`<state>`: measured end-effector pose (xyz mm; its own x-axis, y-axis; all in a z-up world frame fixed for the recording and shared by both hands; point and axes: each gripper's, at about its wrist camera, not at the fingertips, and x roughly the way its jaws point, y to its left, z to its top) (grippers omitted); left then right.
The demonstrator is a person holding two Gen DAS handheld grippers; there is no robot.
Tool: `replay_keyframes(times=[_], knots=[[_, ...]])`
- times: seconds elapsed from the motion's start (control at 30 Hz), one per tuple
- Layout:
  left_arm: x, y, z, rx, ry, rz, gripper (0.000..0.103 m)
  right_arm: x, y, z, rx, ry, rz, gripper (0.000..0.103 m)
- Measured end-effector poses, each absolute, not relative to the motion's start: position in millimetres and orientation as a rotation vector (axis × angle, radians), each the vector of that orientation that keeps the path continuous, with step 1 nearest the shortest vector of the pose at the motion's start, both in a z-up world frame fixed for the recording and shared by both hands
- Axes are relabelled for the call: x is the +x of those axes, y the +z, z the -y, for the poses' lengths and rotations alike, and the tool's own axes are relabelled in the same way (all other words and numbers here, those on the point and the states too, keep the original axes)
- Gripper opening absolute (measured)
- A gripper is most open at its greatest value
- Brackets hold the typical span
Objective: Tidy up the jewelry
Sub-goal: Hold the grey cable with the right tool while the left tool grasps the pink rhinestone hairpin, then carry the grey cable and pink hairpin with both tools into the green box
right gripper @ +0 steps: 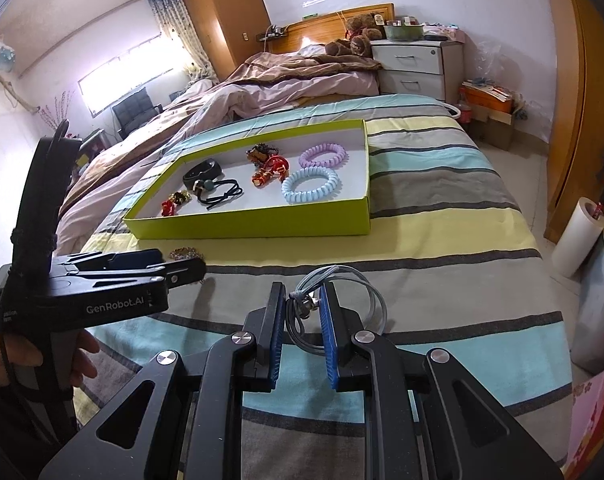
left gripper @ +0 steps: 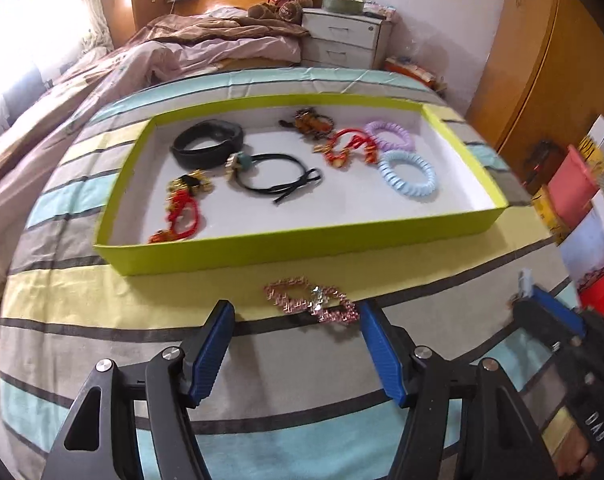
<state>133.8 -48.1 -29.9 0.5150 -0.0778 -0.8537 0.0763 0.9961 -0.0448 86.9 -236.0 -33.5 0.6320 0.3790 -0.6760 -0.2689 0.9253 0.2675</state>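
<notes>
A pink and gold chain bracelet (left gripper: 310, 301) lies on the striped bedspread just before the lime-green tray (left gripper: 302, 249). My left gripper (left gripper: 295, 310) is open, its blue fingertips on either side of the bracelet's near edge, not pressing it. In the right wrist view the left gripper (right gripper: 169, 266) hovers over the same bracelet (right gripper: 185, 254). My right gripper (right gripper: 303, 292) is shut on a grey cord bracelet (right gripper: 376, 300), with its knot and bead between the pads. The tray (right gripper: 253, 225) holds a black band (left gripper: 207, 144), a black cord piece (left gripper: 277, 178), red and gold pieces, and purple (left gripper: 390, 136) and blue (left gripper: 408, 174) coils.
The tray sits mid-bed on the striped cover (left gripper: 101, 344). A rumpled duvet (left gripper: 149, 64) lies behind and to the left. A white nightstand (right gripper: 414, 64) stands at the headboard. Boxes and a paper roll (right gripper: 578, 236) crowd the floor at the bed's right edge.
</notes>
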Motion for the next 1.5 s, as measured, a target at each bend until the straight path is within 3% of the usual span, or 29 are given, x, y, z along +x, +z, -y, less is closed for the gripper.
replay_keyframes(times=[0.47,0.9,0.97,1.03,1.17,1.23,1.5], knots=[[116.8,-25.5,7.6,-0.052,-0.037,-1.001,0.065,88.7,-34.9,226.4,0.137,0.4,-0.808,0.018],[134.9,-29.5,16.5,-0.095,-0.019,-0.987,0.064,91.5,-34.3,225.7,0.136,0.396,-0.814,0.018],[134.9,-29.6,17.5,-0.078,-0.019,-0.983,0.058,91.7,-34.9,224.9,0.136,0.398,-0.815,0.018],[134.9,-28.9,16.1,-0.082,-0.018,-0.981,0.042,92.2,-34.5,224.9,0.135,0.4,-0.813,0.018],[134.4,-28.9,16.9,-0.082,-0.044,-0.983,0.034,92.4,-35.0,224.7,0.136,0.399,-0.814,0.018],[132.9,-28.8,17.9,-0.076,-0.052,-0.983,0.025,93.0,-34.8,225.2,0.136,0.398,-0.815,0.018],[123.9,-25.8,12.4,-0.081,-0.081,-0.977,0.018,93.0,-34.6,223.1,0.133,0.395,-0.815,0.018]])
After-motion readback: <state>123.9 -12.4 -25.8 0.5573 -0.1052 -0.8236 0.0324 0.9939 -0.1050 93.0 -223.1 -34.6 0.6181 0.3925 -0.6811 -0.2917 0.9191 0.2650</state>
